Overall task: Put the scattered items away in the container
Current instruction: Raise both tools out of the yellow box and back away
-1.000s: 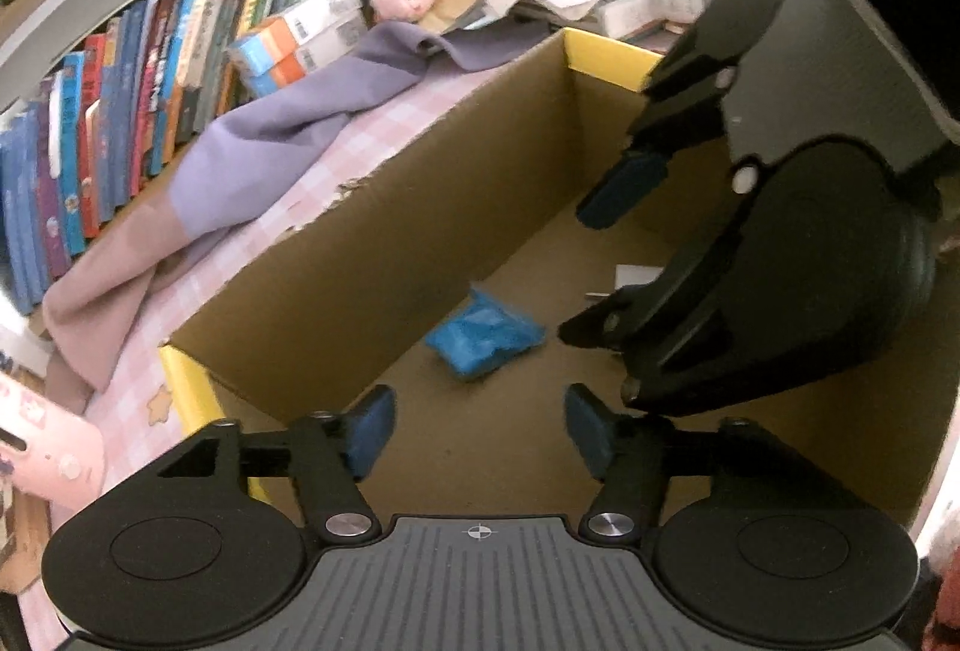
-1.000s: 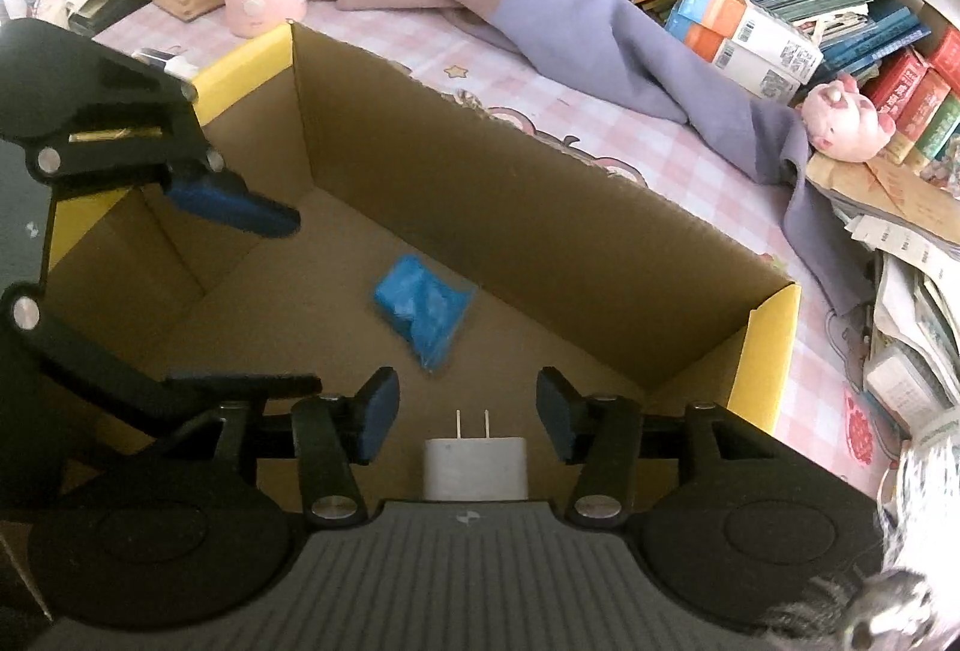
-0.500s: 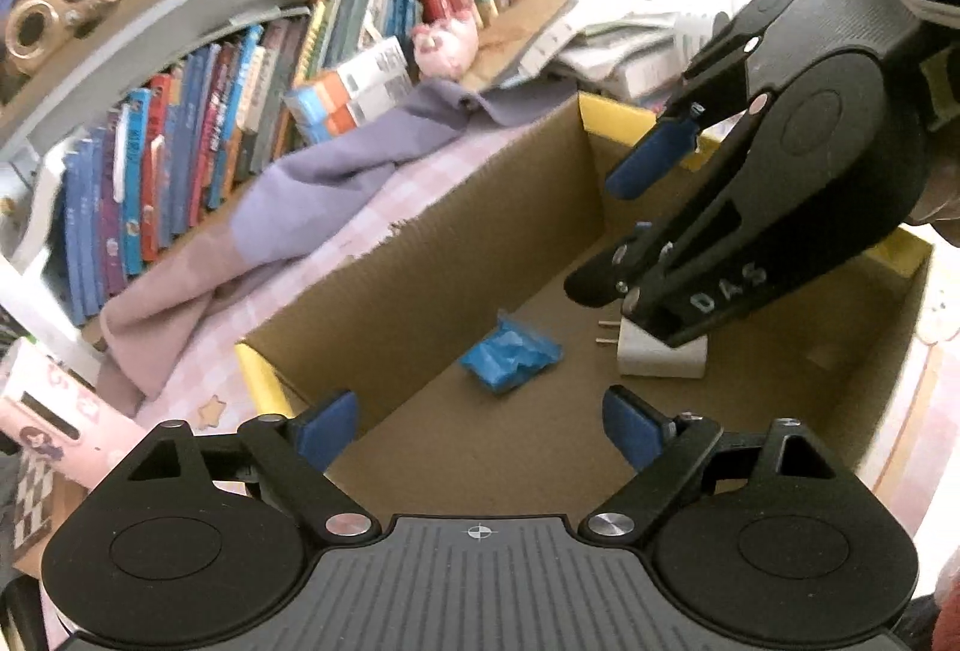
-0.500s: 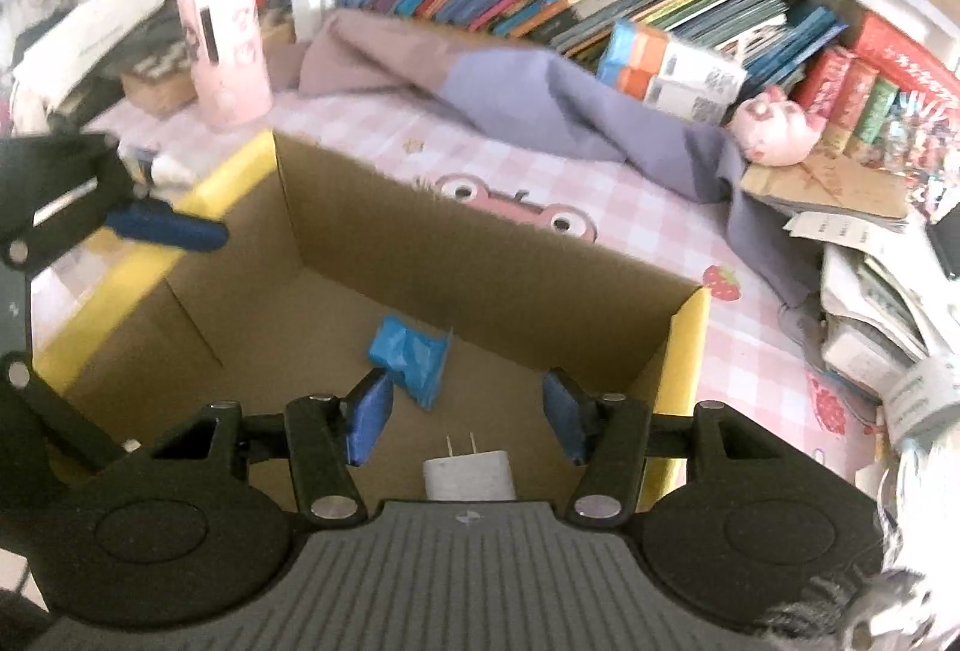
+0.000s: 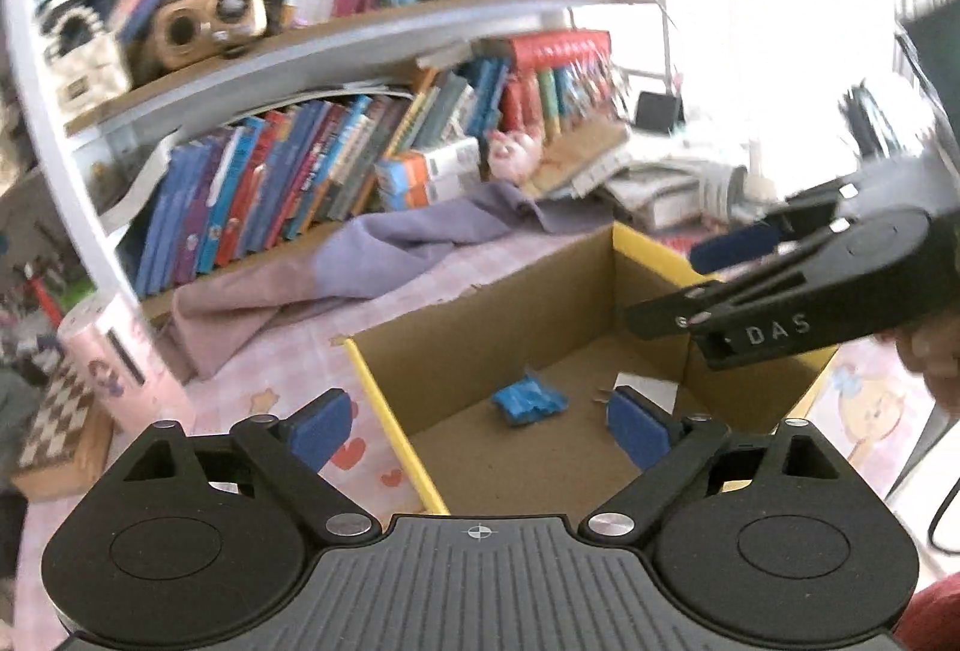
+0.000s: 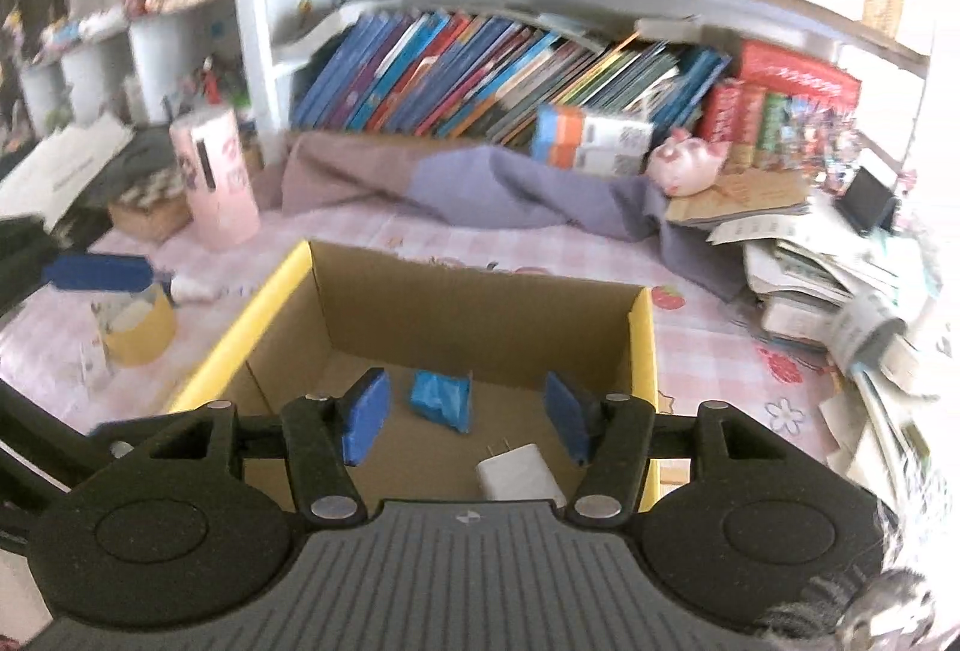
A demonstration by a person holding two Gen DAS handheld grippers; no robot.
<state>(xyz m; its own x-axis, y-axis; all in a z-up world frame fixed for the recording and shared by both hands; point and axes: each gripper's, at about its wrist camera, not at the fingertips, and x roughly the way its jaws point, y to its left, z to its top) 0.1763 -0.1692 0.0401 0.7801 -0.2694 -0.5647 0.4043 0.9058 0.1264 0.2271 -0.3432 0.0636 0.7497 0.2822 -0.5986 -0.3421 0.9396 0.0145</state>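
Cardboard box (image 5: 480, 345), yellow-edged, on the pink checked tablecloth (image 5: 288, 381): in the left wrist view a blue packet (image 5: 529, 401) and a white charger (image 5: 651, 387) lie on its floor, while the left gripper (image 5: 480, 426) stands wide apart and empty, its jaws having just been opening; the right gripper (image 5: 720, 285) crosses above the far wall. Against the earlier frame, both tools sit higher and farther back. In the right wrist view the right gripper (image 6: 462, 420), partly open and holding nothing, has also just been widening, with packet (image 6: 441, 400) and charger (image 6: 519, 480) released below. For the step in hand, clear the rim fully before turning toward remaining strays such as the yellow tape roll (image 6: 139, 330).
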